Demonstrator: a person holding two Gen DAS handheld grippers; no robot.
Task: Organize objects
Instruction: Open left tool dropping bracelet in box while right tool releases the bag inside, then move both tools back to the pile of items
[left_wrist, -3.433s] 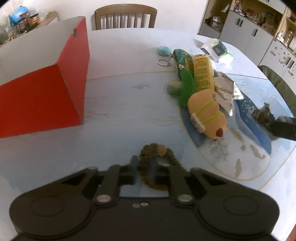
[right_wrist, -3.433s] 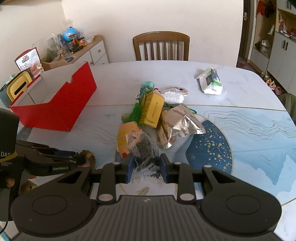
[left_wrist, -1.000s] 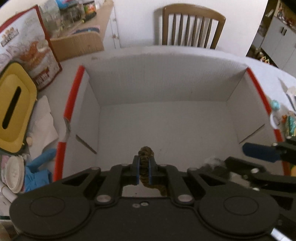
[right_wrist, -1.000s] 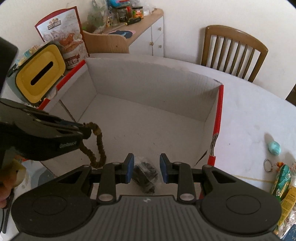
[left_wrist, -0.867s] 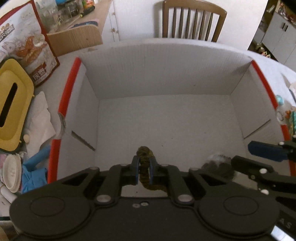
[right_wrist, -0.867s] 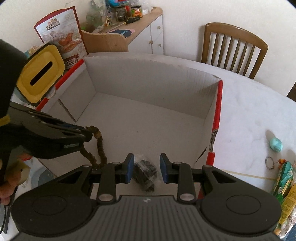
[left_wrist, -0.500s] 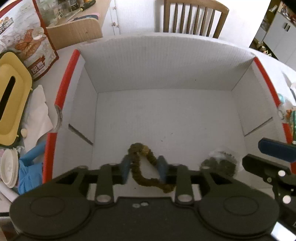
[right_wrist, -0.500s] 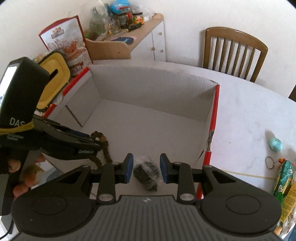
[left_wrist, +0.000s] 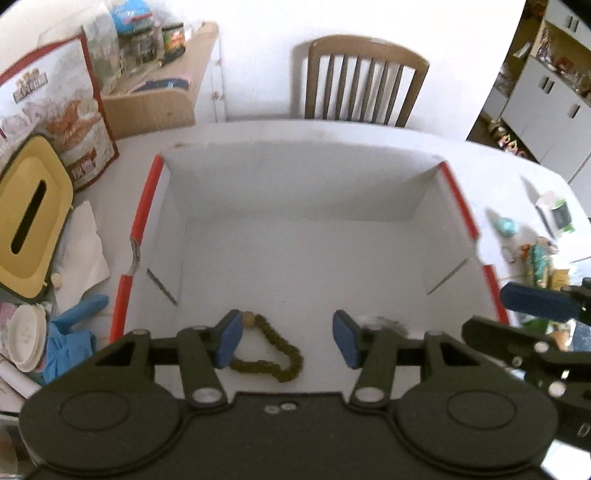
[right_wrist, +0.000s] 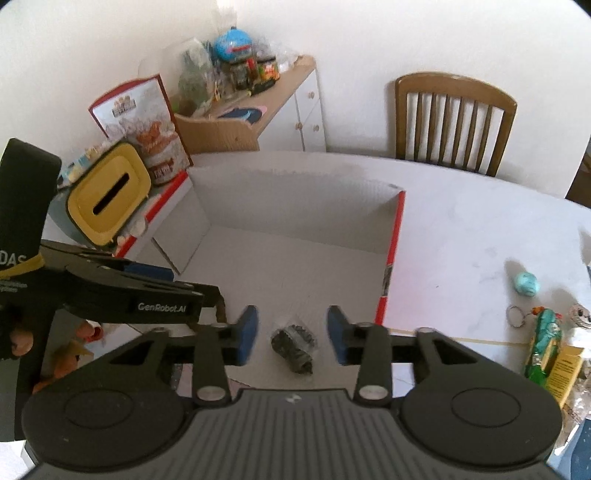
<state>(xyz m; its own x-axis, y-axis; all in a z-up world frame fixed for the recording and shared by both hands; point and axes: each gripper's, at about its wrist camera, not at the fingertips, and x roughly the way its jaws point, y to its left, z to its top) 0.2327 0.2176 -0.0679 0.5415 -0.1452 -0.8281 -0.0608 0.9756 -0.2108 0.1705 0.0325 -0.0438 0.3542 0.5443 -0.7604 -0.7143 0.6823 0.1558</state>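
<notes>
A red box with a white inside (left_wrist: 303, 206) (right_wrist: 295, 206) stands on the table. My left gripper (left_wrist: 287, 339) is open above its near edge. A brown braided loop (left_wrist: 271, 360) lies on the box floor below the left jaws. My right gripper (right_wrist: 291, 334) is open too. A small dark packet in clear wrap (right_wrist: 293, 347) lies on the box floor between the right jaws; it shows partly behind my left gripper's right finger in the left wrist view (left_wrist: 380, 321). The left gripper's body shows in the right wrist view (right_wrist: 110, 288).
A yellow-lidded tissue box (left_wrist: 29, 214) (right_wrist: 109, 194) and a snack bag (left_wrist: 62, 114) stand left of the box. Snack packets (right_wrist: 550, 347), a teal ball (right_wrist: 526, 282) and a key ring (right_wrist: 515, 316) lie on the table to the right. A chair (left_wrist: 364, 81) stands behind.
Both grippers have opened wide. The brown loop and the dark packet have dropped from the jaws onto the box floor. Both grippers have risen a little.
</notes>
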